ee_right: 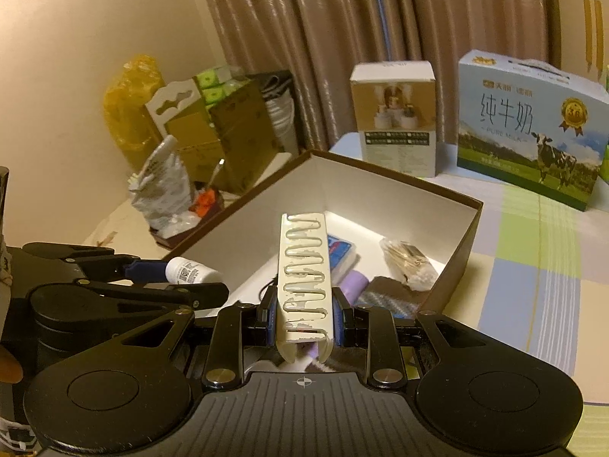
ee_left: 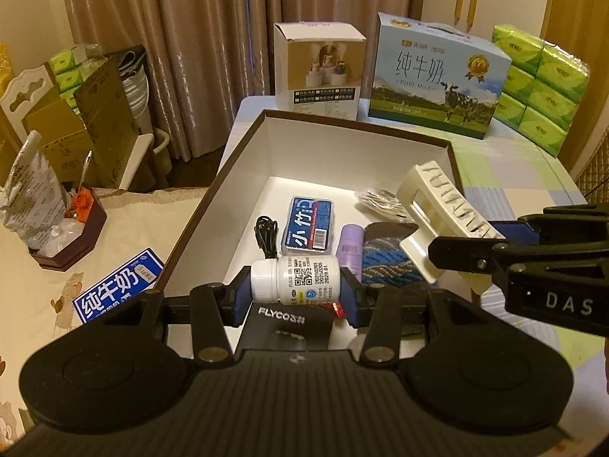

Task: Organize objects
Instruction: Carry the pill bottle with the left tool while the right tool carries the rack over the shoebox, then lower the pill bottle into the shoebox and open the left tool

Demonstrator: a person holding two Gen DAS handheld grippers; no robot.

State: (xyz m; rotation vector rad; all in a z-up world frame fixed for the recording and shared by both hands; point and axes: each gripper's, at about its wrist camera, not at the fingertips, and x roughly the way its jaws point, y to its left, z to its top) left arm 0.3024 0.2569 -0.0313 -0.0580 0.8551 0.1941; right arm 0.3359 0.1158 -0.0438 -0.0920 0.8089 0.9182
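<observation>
A brown-rimmed open box (ee_left: 323,141) (ee_right: 266,205) with a white inside lies on the table. My left gripper (ee_left: 295,285) is shut on a white pill bottle (ee_left: 293,280) and holds it sideways over the box's near end; it also shows in the right wrist view (ee_right: 190,271). My right gripper (ee_right: 304,318) is shut on a cream plastic rack with a zigzag slot (ee_right: 304,278) (ee_left: 441,213), tilted above the box's right side. In the box lie a blue pack (ee_left: 310,224), a purple tube (ee_left: 350,247), a black cable (ee_left: 268,238), a blue woven item (ee_left: 384,262), a clear bag (ee_left: 380,200) and a black FLYCO box (ee_left: 285,327).
A white carton (ee_left: 318,68), a milk case (ee_left: 437,76) and green tissue packs (ee_left: 540,83) stand at the table's back. A blue milk carton (ee_left: 114,289) and a small brown tray of clutter (ee_left: 72,224) lie left of the box. Cardboard boxes (ee_left: 95,125) stand by the curtain.
</observation>
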